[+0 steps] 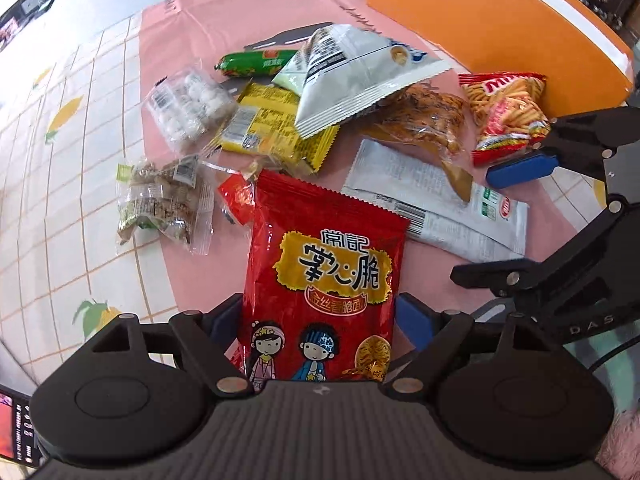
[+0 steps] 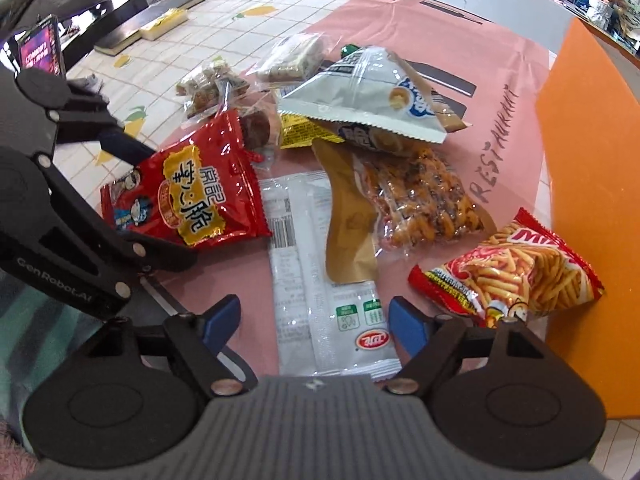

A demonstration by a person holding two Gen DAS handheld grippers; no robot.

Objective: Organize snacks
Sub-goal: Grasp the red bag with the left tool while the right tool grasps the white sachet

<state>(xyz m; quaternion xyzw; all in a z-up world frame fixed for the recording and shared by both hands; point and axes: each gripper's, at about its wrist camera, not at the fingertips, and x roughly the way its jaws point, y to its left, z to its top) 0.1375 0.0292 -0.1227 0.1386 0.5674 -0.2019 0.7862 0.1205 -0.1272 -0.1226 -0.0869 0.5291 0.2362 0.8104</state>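
My left gripper [image 1: 320, 316] is shut on a red noodle-snack bag [image 1: 326, 268], its blue fingers pressing the bag's sides; the same bag shows in the right wrist view [image 2: 192, 196] with the left gripper [image 2: 132, 184] around it. My right gripper [image 2: 314, 320] is open and empty, its fingers either side of a long white packet [image 2: 320, 280]. It shows in the left wrist view [image 1: 504, 220] at the right edge. A red fries bag [image 2: 516, 268] lies to the right of the packet. A silver-white bag [image 2: 368, 96] tops the pile.
An orange box [image 2: 592, 160] stands at the right, also in the left wrist view [image 1: 480, 12]. A pink mat [image 1: 240, 12] lies under the snacks on a tiled tablecloth [image 1: 60, 160]. Yellow packet [image 1: 272, 128], green sausage [image 1: 256, 62], clear candy bags [image 1: 188, 108] lie behind.
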